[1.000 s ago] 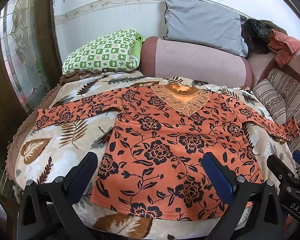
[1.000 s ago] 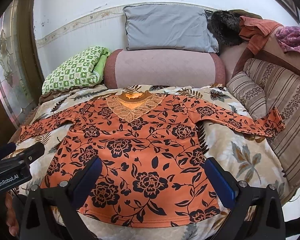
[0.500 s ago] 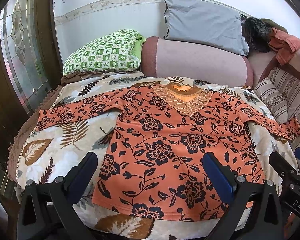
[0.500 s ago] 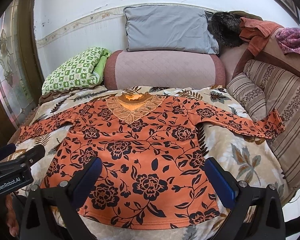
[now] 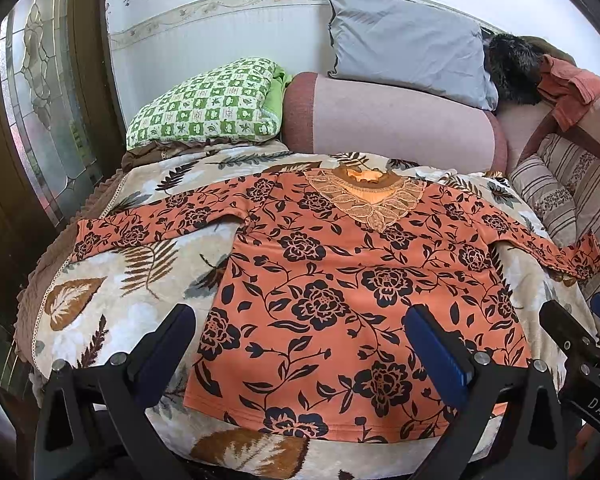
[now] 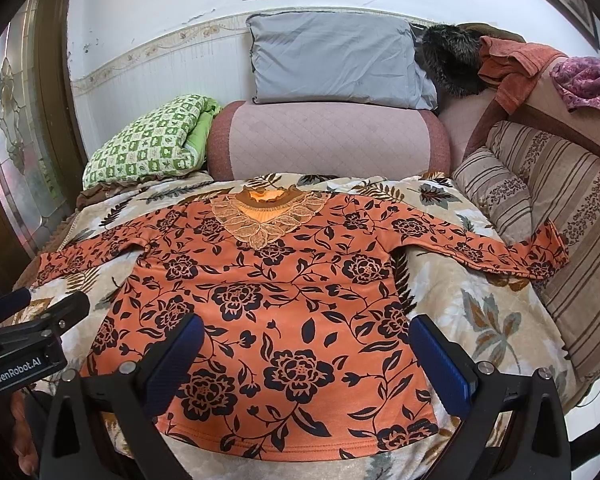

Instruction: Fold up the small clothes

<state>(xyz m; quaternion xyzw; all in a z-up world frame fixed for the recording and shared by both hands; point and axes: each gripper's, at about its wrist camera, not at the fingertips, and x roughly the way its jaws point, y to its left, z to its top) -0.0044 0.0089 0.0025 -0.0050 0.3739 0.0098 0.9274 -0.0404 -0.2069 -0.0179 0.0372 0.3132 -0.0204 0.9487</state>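
Observation:
An orange long-sleeved top with black flowers [image 5: 340,280] lies flat and face up on a leaf-print blanket [image 5: 112,312], both sleeves spread out sideways; it also shows in the right wrist view [image 6: 284,304]. Its lace collar [image 6: 268,216] points to the far side. My left gripper [image 5: 300,332] is open and empty, above the hem near the front edge. My right gripper [image 6: 306,336] is open and empty, also above the hem. The right gripper shows at the right edge of the left wrist view [image 5: 580,344], and the left gripper at the left edge of the right wrist view [image 6: 32,320].
A pink bolster [image 6: 328,140], a grey pillow [image 6: 336,60] and a green checked quilt [image 6: 148,144] stand behind the top. A striped cushion [image 6: 496,192] and sofa back [image 6: 576,216] are on the right. A glass door [image 5: 40,100] is on the left.
Both views have shifted slightly; the top sits a little further off and lower in the left view. The top itself has not moved, and both grippers stay open.

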